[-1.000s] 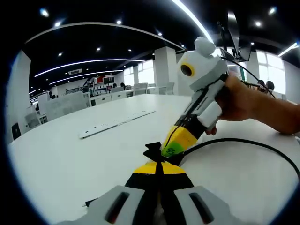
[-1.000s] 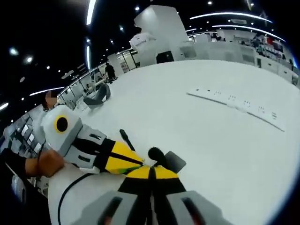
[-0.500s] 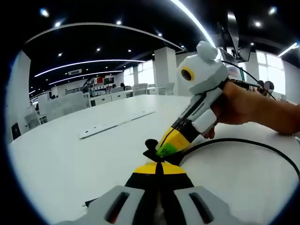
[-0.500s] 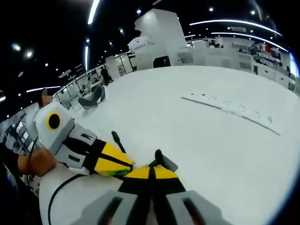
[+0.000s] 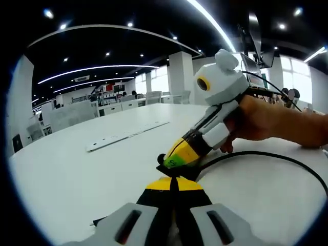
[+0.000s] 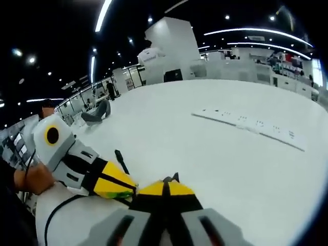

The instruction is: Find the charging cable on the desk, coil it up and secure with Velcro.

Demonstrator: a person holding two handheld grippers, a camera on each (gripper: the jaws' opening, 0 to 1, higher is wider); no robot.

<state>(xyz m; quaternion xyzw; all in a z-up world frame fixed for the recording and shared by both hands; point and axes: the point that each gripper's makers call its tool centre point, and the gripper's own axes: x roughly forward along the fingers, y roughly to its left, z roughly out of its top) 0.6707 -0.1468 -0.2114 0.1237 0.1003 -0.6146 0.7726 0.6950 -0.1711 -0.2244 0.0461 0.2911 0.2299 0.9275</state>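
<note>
A black charging cable [image 5: 266,155] curves in from the right across the white desk [image 5: 77,179] to my left gripper [image 5: 171,182], whose yellow tips are shut on it. A black Velcro strap [image 5: 165,168] sits just beyond those tips. My right gripper [image 5: 178,155] slants down from the right, held by a hand [image 5: 261,120], and its yellow tips are shut on the strap. In the right gripper view my right gripper [image 6: 164,187] is shut, with a small black point of the strap [image 6: 175,177] poking above it. The left gripper [image 6: 114,185] lies close beside it, and the cable [image 6: 54,218] trails down.
A long white power strip [image 5: 128,134] lies further out on the desk, and it is also in the right gripper view as the power strip [image 6: 251,125]. A short black strip [image 6: 121,161] sticks out past the left gripper. A chair [image 6: 95,115] stands beyond the desk edge.
The right gripper has tipped and slid a little left over the strap. In the right gripper view the strap's raised end has sunk behind my yellow tips.
</note>
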